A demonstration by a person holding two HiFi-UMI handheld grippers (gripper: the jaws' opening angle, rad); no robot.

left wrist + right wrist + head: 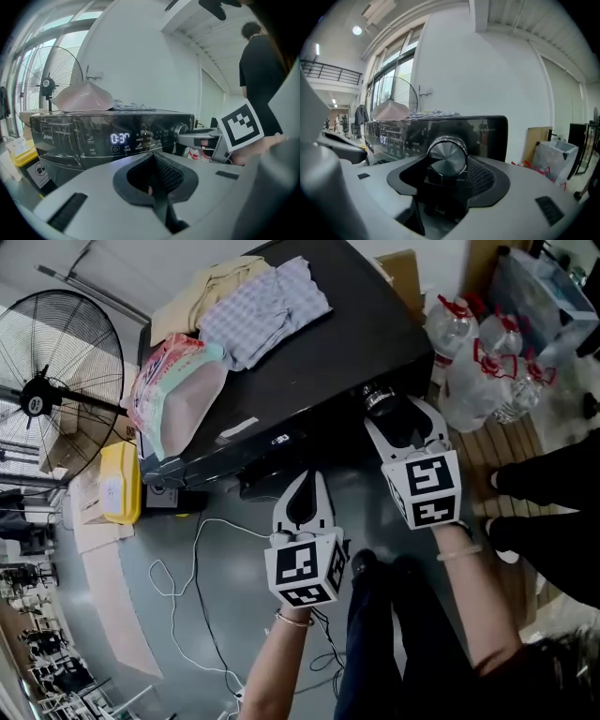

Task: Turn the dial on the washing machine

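**Right gripper on the dial, left one standing by**

The right gripper [401,423] is at the front of the washing machine [309,362], up at the right end of its dark control panel. Its jaws stand wide, and the silver dial [447,157] sits squarely between them. The pads look pressed to the rim on both sides, so this reads as a grip.

The left gripper [306,486] hangs back from the washing machine's front, opposite the lit display [120,138]. Its jaws are closed together with nothing between them.

The dial looks like a rigid, metal-faced knob fixed to the washing machine, so it should only rotate, probably in firm clicks. Its polished rim looks slippery, so the hold belongs on opposite sides of that rim, kept square to it. The move is likely a clean roll of the wrist, with no pulling outward.

Folded clothes [267,301] lie on the washing machine's top, well clear of the action.
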